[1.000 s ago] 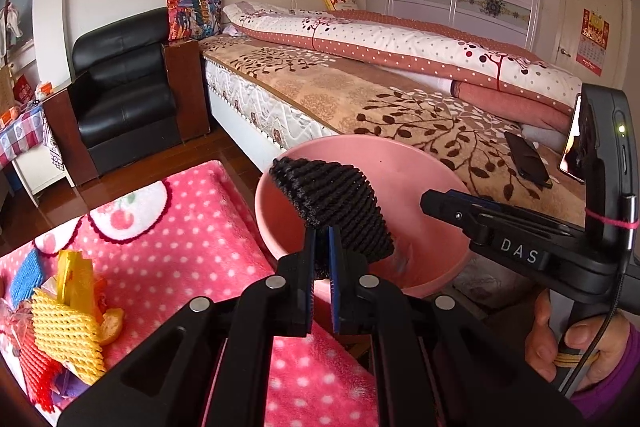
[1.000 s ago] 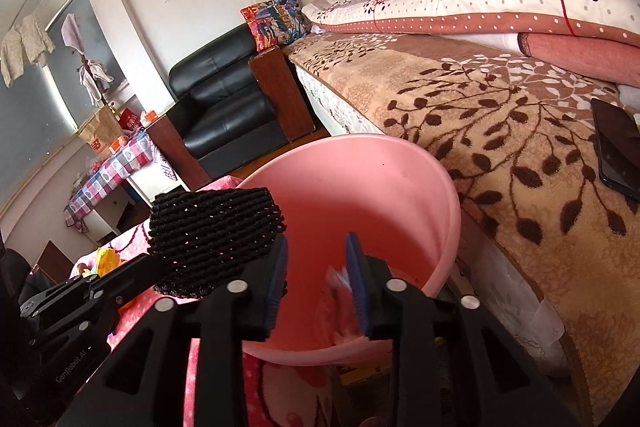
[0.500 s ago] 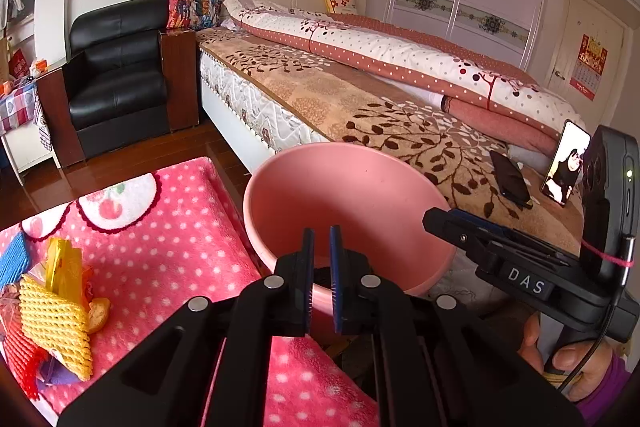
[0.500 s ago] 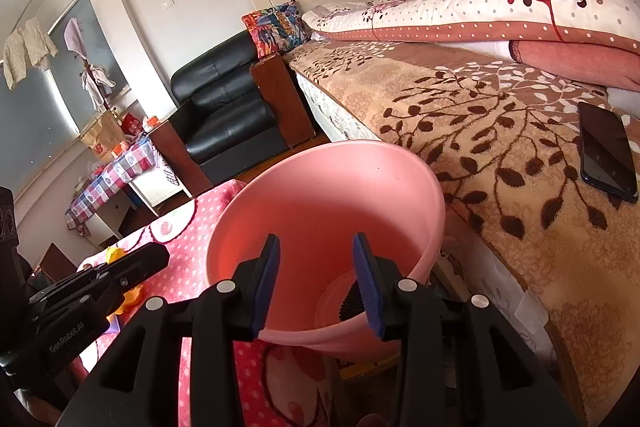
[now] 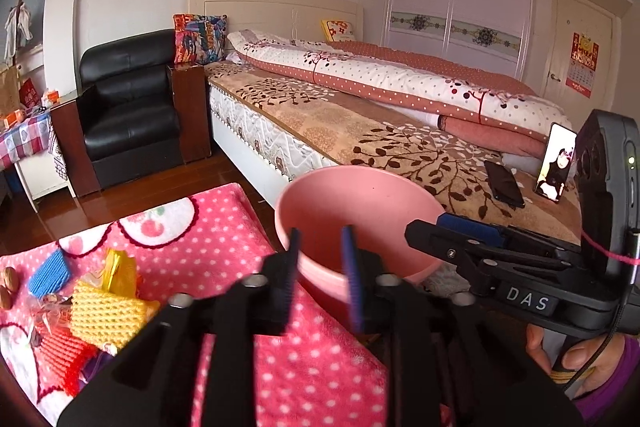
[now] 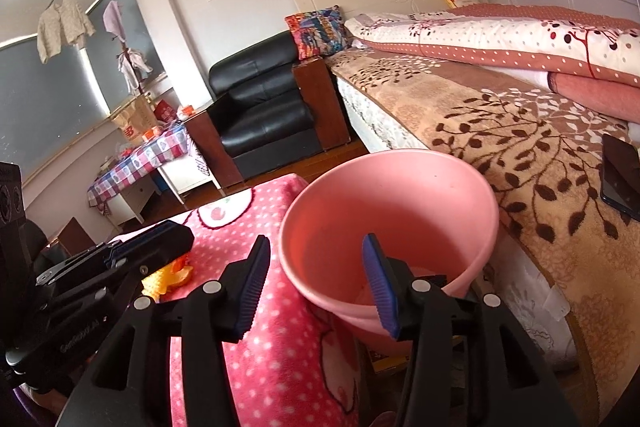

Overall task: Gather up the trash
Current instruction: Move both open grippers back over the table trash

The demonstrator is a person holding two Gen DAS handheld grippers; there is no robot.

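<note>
A pink bucket [image 5: 360, 203] [image 6: 400, 203] stands between the bed and a pink dotted cloth [image 5: 224, 227] [image 6: 280, 347]. My left gripper [image 5: 320, 251] hovers just short of its near rim, jaws opening with nothing between them. My right gripper [image 6: 316, 259] is over the same rim, jaws also opening and empty; in the left wrist view the right gripper [image 5: 436, 227] reaches in from the right. On the cloth to the left lies trash: a yellow foam net [image 5: 106, 311], a blue foam net [image 5: 50, 273], a red foam net [image 5: 60, 355] and a yellow wrapper [image 5: 116, 267].
The bed [image 5: 360, 131] runs along the right, with a dark phone [image 5: 504, 183] lying on it and another phone [image 5: 556, 163] propped upright. A black armchair [image 5: 128, 107] and a table with a checked cloth [image 6: 136, 163] stand at the back left. Two walnuts [image 5: 8, 275] lie by the trash.
The black foam net that my left gripper held over the bucket has dropped into it. Both grippers have drawn back and up from the bucket, and their jaws have widened.
</note>
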